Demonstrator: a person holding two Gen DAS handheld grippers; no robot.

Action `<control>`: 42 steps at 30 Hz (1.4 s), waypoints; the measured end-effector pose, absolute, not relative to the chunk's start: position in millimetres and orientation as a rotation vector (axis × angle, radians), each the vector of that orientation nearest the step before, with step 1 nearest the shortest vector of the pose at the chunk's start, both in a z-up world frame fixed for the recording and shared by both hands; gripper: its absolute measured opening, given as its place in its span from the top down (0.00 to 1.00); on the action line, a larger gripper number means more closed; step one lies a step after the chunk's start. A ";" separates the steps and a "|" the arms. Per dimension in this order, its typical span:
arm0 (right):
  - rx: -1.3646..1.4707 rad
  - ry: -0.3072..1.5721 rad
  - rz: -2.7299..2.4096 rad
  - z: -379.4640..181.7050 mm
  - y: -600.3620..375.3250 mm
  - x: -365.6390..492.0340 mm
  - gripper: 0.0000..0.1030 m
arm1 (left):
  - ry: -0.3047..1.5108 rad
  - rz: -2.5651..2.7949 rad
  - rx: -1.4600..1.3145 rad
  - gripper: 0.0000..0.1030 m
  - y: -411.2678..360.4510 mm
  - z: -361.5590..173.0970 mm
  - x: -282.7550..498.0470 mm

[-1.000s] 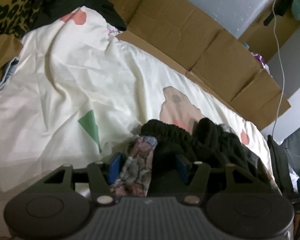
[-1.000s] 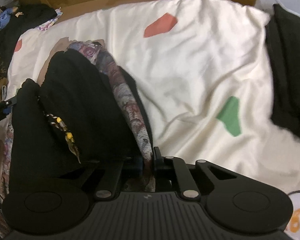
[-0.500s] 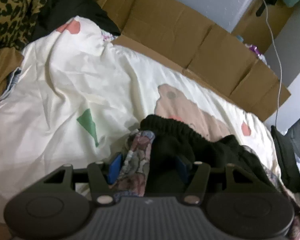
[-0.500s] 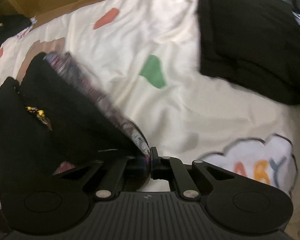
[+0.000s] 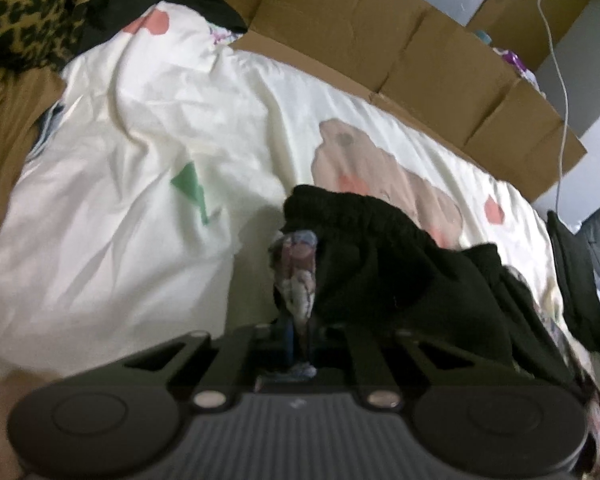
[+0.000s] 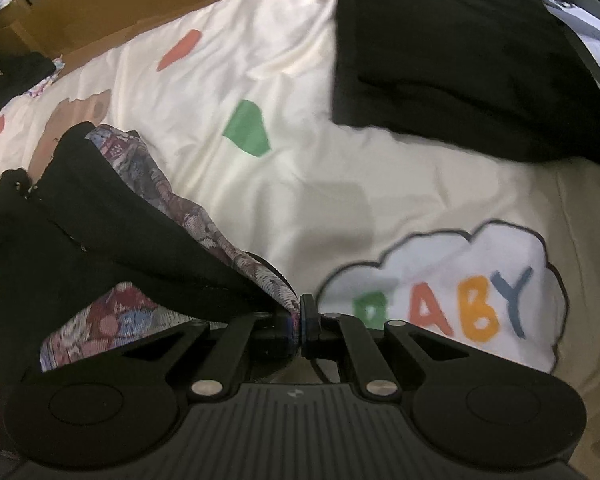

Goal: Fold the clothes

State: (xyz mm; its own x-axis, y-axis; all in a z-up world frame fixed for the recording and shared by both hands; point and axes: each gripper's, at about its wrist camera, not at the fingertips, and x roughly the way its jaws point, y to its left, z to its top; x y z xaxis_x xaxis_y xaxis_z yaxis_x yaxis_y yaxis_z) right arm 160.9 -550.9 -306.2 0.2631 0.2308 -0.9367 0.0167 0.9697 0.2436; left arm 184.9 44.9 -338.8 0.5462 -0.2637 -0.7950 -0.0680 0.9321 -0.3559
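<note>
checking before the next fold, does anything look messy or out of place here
Nothing is spilled or damaged. The black garment held by both grippers hangs bunched, its patterned lining showing along the edge. A folded black garment already lies on the cream blanket.

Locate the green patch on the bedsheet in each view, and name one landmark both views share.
Left wrist: green patch, left of centre, left of the black garment.
Right wrist: green patch, upper centre, right of the garment.
Shared landmark: brown bear print.
</note>
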 end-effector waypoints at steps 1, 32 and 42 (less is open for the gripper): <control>0.220 1.300 0.146 -305.5 -552.9 158.1 0.99 | 1.001 -0.118 -0.369 0.94 44.8 -337.1 178.1; 0.183 1.106 0.319 -240.9 -530.2 162.4 0.29 | 1.010 -0.110 -0.406 0.67 74.6 -316.3 158.1; 0.030 1.078 0.383 -239.3 -487.7 185.8 0.06 | 1.030 -0.187 -0.451 0.66 57.7 -364.6 161.7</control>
